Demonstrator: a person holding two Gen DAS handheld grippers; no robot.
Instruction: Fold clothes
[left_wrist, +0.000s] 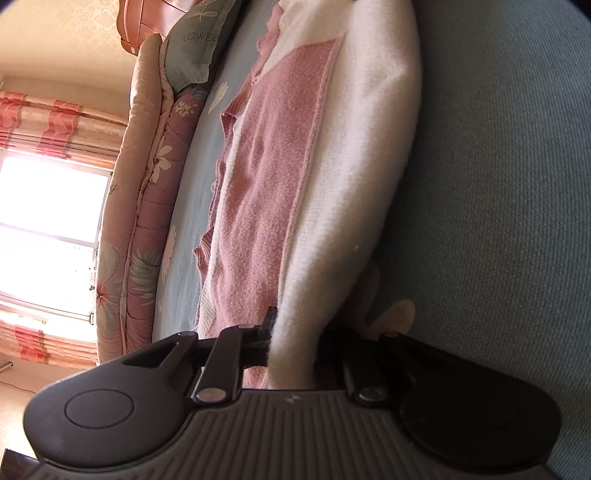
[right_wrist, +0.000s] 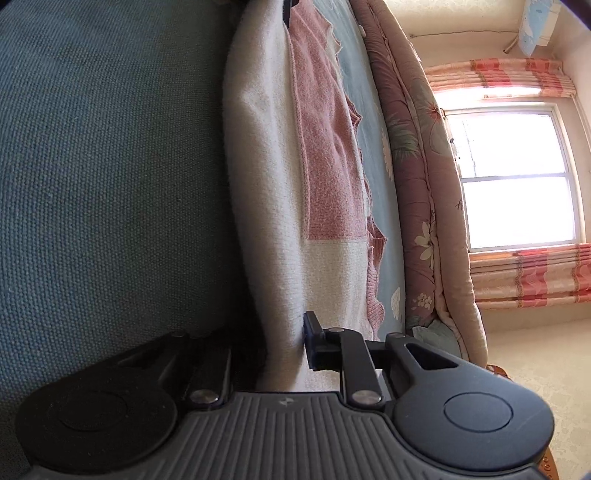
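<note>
While both views are rolled sideways, the bed is seen on edge.
Sweater (left_wrist: 280, 192): pink-and-cream, spread on blue sheet (left_wrist: 498, 184).
Left gripper (left_wrist: 291, 347): clamped on sweater's cream edge.
Right gripper (right_wrist: 286, 350): cream fold pinched.
Left view only: "FLOWERS" pillow (left_wrist: 195, 40).
Right view only: left gripper's fingertip (right_wrist: 287, 11).

A blue bed sheet (left_wrist: 517, 184) with pale flower prints fills the three o'clock side of the left view. A rolled floral quilt (left_wrist: 147, 184) lies along it, a "FLOWERS" pillow (left_wrist: 195, 40) at twelve o'clock. Striped pink curtains (right_wrist: 532, 273) frame a bright window (right_wrist: 513, 177).
</note>
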